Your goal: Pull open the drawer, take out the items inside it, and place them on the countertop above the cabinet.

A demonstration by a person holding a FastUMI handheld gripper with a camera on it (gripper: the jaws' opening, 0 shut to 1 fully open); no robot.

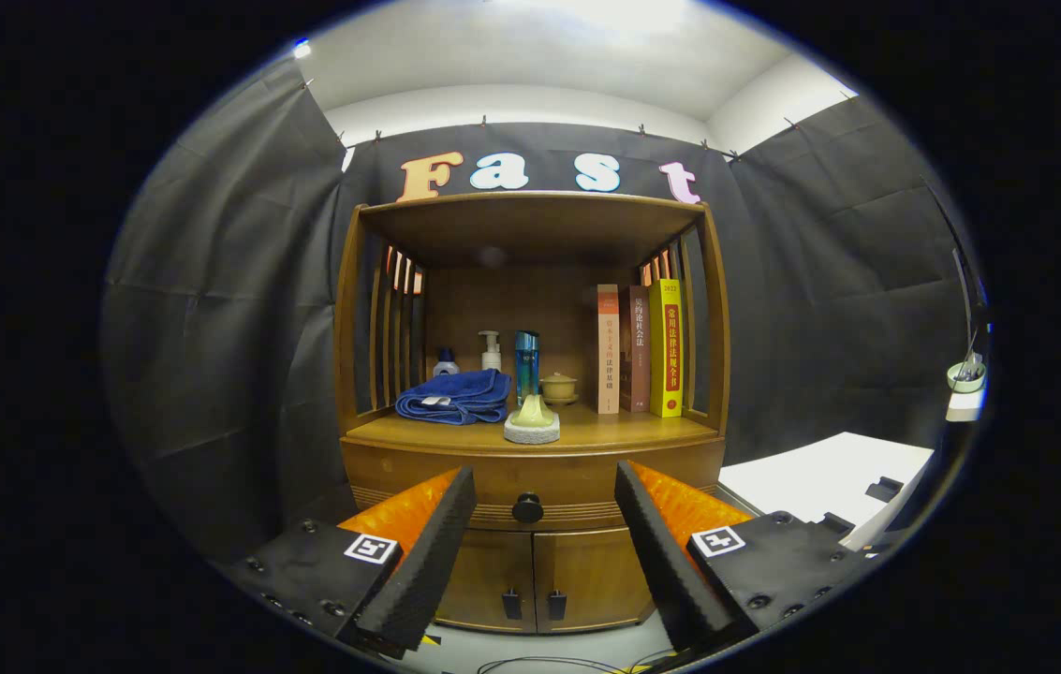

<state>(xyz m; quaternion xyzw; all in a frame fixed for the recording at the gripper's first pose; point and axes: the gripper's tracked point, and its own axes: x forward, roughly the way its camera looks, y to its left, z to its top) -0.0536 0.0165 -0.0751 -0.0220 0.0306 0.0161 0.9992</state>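
The gripper (544,501) was spread wide, empty, with the drawer's knob (527,507) dead ahead between its fingers, apart.

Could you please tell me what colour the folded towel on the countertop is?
The folded towel is dark blue, seen best in the gripper view; the open gripper frames the drawer knob.

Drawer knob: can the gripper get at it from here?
Probably yes. The drawer knob sits ahead of the open gripper, framed between its fingers, with nothing in between. The drawer looks shut.
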